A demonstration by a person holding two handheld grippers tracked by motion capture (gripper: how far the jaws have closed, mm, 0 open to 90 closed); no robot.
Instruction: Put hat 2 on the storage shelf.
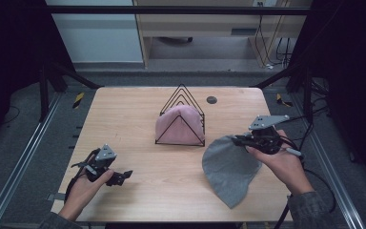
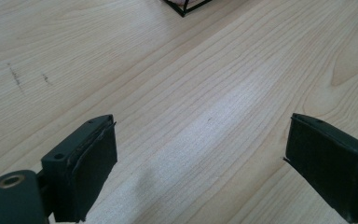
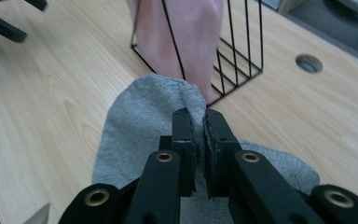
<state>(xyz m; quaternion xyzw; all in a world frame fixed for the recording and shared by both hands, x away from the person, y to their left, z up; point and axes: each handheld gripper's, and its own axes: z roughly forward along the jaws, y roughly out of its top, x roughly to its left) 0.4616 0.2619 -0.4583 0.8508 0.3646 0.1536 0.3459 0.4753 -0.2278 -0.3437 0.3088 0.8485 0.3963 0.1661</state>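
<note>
Both claws black: left claw [image 1: 119,177], right claw [image 1: 242,140], each topped with grey three-cornered plate, brass-ringed screw holes, black cables. Grey sleeves.

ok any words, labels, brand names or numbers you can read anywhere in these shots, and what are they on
None: no readable text in any view.
The grey cloth, the pink cloth in the black wire rack, the wooden table and both grippers, left gripper and right gripper, carry no visible print.
The yellow and black striped floor marker is a pattern, not lettering.
</note>
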